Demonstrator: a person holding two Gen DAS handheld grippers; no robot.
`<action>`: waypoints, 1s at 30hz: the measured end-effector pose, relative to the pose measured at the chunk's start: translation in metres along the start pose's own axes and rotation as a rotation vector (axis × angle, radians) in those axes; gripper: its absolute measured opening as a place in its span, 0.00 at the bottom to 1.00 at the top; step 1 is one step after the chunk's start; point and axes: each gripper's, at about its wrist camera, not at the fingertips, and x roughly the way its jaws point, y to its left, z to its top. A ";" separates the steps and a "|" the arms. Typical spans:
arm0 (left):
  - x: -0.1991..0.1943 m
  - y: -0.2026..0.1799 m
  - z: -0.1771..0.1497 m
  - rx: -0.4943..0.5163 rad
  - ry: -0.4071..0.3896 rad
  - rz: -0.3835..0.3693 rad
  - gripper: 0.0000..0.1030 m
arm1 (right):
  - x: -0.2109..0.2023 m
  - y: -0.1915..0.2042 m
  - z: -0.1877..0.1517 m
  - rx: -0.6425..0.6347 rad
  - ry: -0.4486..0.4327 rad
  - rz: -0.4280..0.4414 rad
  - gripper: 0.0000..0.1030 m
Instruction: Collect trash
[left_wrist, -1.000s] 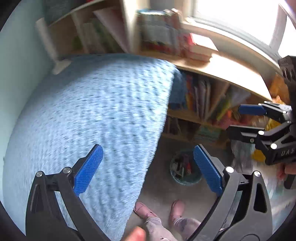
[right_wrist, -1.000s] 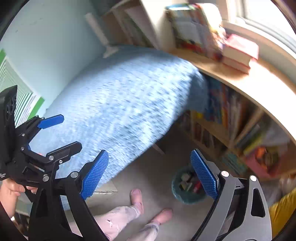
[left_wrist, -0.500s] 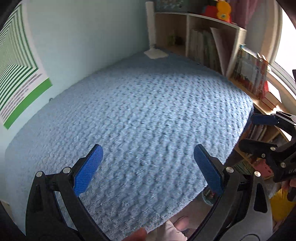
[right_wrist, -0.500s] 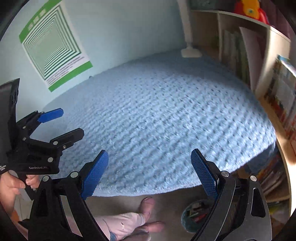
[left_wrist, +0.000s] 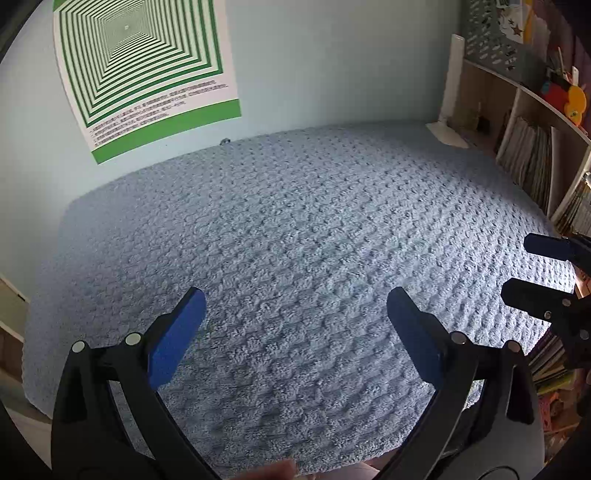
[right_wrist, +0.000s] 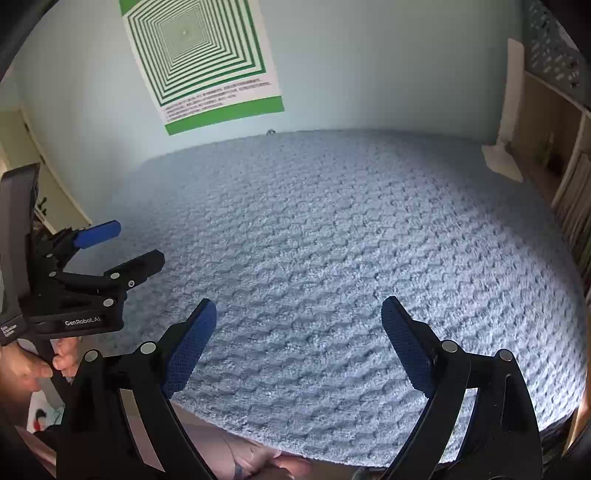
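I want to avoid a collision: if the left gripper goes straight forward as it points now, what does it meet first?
Most likely the blue blanket; the open left gripper holds nothing and nothing shows between them. Depth is unclear.

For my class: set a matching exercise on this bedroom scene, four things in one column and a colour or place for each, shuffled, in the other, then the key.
Things:
1. blanket
2. poster
3. left claw
4. bookshelf

Descriptions:
A. green and white stripes, on the wall
B. at the right, beside the bed
C. light blue, covering the bed
D. open, blue pads, over the bed

Pairs: 1-C, 2-A, 3-D, 4-B
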 end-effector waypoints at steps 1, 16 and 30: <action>0.001 0.006 0.000 -0.017 0.005 0.010 0.93 | 0.001 0.003 0.003 -0.011 -0.001 0.007 0.87; 0.011 0.062 -0.002 -0.164 0.019 0.066 0.93 | 0.034 0.027 0.038 -0.082 0.011 0.062 0.87; 0.027 0.081 0.003 -0.173 0.029 0.084 0.93 | 0.056 0.029 0.045 -0.067 0.032 0.059 0.87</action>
